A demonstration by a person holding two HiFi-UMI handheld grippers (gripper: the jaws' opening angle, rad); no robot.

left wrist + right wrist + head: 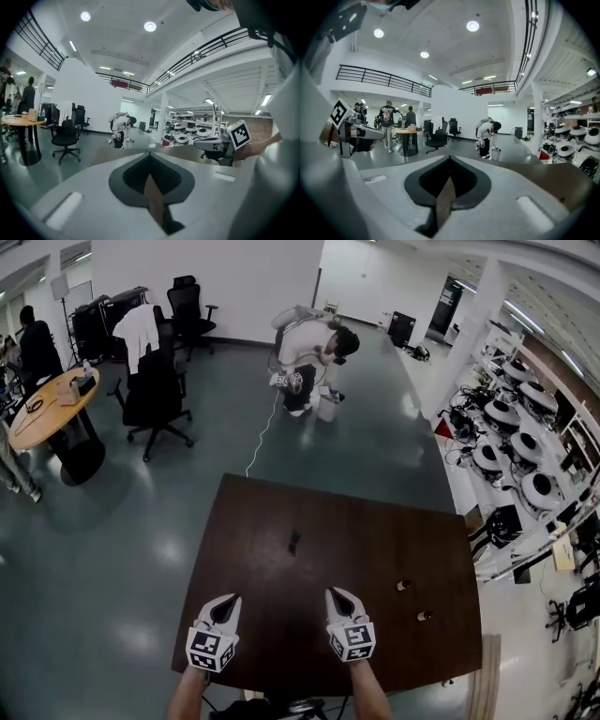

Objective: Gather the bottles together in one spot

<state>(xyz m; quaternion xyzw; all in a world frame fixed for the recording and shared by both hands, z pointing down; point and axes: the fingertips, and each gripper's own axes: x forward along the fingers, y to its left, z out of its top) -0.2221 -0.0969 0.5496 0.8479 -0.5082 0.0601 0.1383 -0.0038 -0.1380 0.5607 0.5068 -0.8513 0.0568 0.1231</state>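
1. My left tongs are over the near part of the dark brown table, left of its middle. Their jaws are together, tips meeting, with nothing between them.
2. My right tongs are just beside them, level with them and also close to the near edge. Their jaws are pressed together too, and they hold nothing.
3. In each gripper view only bare tabletop shows through the spade-shaped gap behind the joined tips. Each view also shows the other tongs alongside, marker cube up.
4. The first bottle stands towards the table's right edge, well to the right of my right tongs.
5. The second bottle stands near the first, a little closer to the near edge and the right edge. The two are apart, not touching.
6. A small dark object lies near the middle of the table, ahead of both tongs. It is too small for me to tell what it is.
7. Beyond the far edge, on the grey floor, a person bends over a white bucket.
8. A black office chair draped with a white garment stands off the far left corner, with a round wooden table further left.
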